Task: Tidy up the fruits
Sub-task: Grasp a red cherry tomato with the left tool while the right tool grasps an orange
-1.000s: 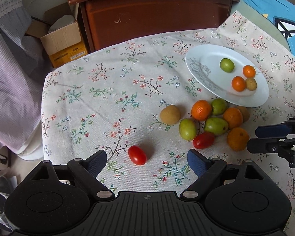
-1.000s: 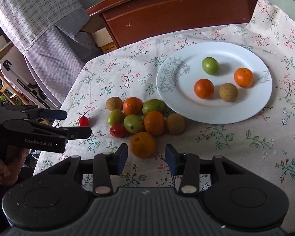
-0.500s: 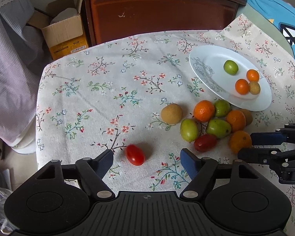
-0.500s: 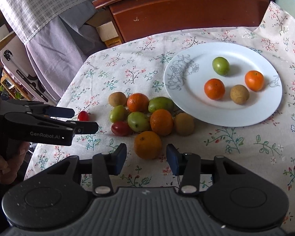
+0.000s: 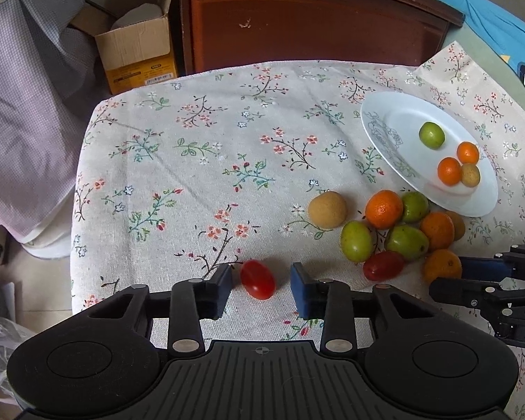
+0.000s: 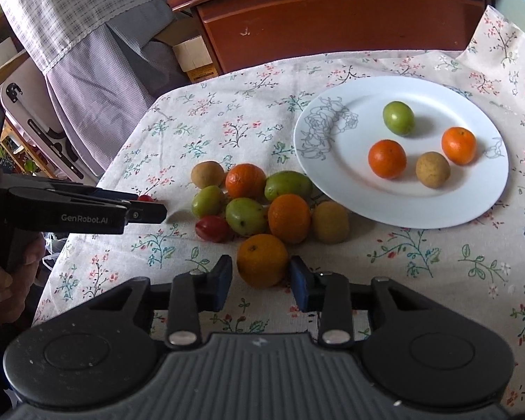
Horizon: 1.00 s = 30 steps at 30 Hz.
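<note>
Two hand-held grippers are at work over your tabletop [image 5: 178, 161], which is covered by a beige cloth printed with small flowers. Your left hand-held gripper [image 5: 261, 285] is released, its blue pads either side of a small red oval tomato [image 5: 257, 279] without touching it. Your right hand-held gripper [image 6: 261, 280] is also spread, flanking a round orange citrus fruit [image 6: 261, 260] at the near edge of the loose pile of green, orange and tan fruits [image 6: 253, 199]. Just beyond the pile sits a white round plate [image 6: 336, 154] carrying a green fruit, two orange ones and a tan one. Behind the tabletop stands a dark red-brown wooden cabinet [image 5: 311, 24], with an open cardboard box [image 5: 136, 52] beside it on the floor.
</note>
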Tool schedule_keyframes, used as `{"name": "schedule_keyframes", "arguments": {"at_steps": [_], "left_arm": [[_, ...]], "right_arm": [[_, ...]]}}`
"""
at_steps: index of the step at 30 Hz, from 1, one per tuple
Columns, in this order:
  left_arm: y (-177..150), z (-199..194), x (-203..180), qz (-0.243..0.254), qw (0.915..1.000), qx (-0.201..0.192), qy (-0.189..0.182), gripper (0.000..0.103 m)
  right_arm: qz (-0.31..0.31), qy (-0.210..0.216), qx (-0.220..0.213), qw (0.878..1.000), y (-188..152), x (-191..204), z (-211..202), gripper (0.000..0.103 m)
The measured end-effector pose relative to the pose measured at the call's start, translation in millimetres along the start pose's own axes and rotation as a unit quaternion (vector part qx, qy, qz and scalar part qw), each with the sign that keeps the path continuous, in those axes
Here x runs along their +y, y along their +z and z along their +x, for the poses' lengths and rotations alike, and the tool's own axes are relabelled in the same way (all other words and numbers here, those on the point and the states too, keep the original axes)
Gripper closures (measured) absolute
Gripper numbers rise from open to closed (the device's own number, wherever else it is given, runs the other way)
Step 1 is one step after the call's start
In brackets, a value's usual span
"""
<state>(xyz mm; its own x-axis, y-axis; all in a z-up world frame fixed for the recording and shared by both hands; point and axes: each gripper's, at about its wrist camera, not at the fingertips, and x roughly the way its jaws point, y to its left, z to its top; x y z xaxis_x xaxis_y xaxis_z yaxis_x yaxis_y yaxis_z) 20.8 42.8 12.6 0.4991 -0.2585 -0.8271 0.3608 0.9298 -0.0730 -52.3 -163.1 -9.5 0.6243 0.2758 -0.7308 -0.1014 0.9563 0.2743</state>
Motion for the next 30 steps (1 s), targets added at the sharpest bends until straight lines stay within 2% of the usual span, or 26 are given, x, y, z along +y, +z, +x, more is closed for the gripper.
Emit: {"name": "schedule_keyframes", "arguments": {"at_steps": [5,16,30], "left_arm": [[0,0,-2,-0.004,1.0,0.0,-0.002,0.085],[5,-7,-11,0.007,0.9998,-0.017,0.007,0.085],[16,-18,-24,0.016,0.9988,-0.045,-0.002,0.085]], "right_arm": [[0.0,0.001,-0.001,1.0,0,-1,0,0.07],[0.003,0.023,-0.006,1.0,2,2,-6,0.071],[0.008,0.032,-0.017,0.999,6,4,-13,0.071]]}}
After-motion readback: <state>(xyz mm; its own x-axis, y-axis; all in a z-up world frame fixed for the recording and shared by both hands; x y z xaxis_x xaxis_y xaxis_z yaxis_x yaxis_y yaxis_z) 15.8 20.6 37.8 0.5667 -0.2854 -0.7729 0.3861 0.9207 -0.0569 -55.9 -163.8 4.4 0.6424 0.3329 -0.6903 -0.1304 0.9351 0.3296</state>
